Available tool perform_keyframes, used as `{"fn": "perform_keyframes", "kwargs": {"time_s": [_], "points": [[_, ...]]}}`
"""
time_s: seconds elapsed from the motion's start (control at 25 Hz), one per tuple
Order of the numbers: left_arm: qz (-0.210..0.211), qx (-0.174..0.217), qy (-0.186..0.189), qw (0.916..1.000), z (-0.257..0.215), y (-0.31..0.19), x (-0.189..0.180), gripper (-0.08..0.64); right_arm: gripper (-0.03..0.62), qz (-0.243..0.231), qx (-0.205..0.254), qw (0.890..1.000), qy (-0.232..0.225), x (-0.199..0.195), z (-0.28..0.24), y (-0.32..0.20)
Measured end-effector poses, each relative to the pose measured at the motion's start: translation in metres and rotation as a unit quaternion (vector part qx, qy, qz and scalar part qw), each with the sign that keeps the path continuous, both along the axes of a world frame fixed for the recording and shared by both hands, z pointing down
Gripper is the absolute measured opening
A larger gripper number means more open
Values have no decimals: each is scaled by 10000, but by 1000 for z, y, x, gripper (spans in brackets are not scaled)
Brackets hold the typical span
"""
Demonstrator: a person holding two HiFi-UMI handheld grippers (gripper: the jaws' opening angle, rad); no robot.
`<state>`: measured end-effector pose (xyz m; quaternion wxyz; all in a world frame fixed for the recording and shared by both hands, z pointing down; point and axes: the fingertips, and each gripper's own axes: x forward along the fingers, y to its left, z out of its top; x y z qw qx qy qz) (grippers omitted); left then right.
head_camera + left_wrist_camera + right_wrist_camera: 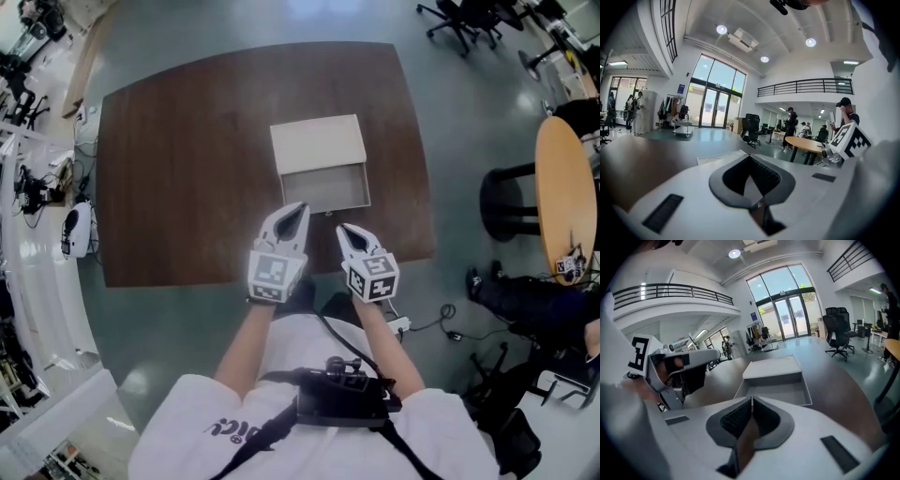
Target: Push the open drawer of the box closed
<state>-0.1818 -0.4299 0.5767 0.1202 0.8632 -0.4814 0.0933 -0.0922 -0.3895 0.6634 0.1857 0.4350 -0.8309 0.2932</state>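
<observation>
A flat white box (317,142) lies on the dark wooden table (178,169), its drawer (325,190) pulled out toward me and empty. In the right gripper view the drawer (776,392) opens just ahead of my jaws. My left gripper (298,208) hovers at the drawer's near left corner, jaws together with nothing between them. My right gripper (343,230) hangs just in front of the drawer's front edge, shut and empty. In the left gripper view only the box lid (717,158) peeks over my left gripper (750,157).
A round wooden table (562,192) stands to the right with black stools and cables on the floor near it. Office chairs (464,21) sit at the far right. White benches with clutter (37,216) line the left side. People stand in the background.
</observation>
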Motion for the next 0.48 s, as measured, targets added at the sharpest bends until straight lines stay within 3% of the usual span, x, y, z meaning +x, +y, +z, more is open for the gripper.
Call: {"fn": "perform_keyframes", "kwargs": {"time_s": [0.16, 0.32, 0.4, 0.48], "points": [[38, -40, 54, 10000, 11, -20, -18, 9, 5, 133, -221, 9997, 1, -7, 28, -1], [94, -128, 118, 9998, 19, -29, -26, 9, 6, 393, -529, 9970, -395, -8, 50, -1], [150, -133, 151, 9997, 20, -31, -21, 9, 101, 484, -635, 9954, -530, -2, 59, -4], [136, -155, 211, 9996, 19, -32, -16, 9, 155, 596, -847, 9924, -669, 5, 70, -5]]}}
